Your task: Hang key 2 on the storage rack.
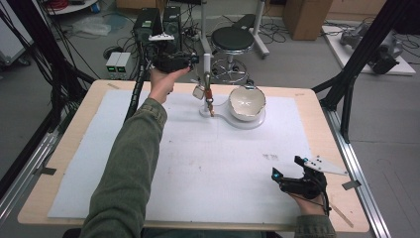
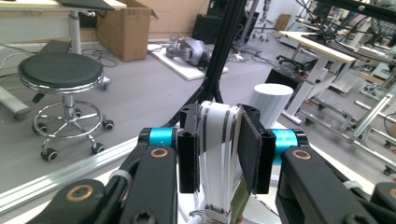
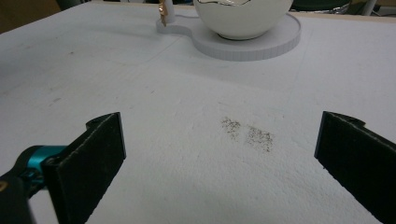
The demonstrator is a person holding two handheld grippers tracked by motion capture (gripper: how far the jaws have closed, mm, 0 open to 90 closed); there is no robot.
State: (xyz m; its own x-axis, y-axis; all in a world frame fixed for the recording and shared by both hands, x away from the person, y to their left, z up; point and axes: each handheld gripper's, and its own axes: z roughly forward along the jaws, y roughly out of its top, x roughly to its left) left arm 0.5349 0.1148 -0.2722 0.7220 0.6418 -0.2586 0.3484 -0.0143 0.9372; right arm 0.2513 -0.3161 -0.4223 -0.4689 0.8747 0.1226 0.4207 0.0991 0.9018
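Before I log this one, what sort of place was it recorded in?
Most likely a robotics lab or workshop: cardboard boxes and loose cables lie on the grey floor, a black stool stands by, and height-adjustable workbenches fill the background behind the wooden table.

White mat is open across centre and 6 to 9 o'clock for either gripper, obstacles only at 12: bowl on its round base and the upright post just beside it.
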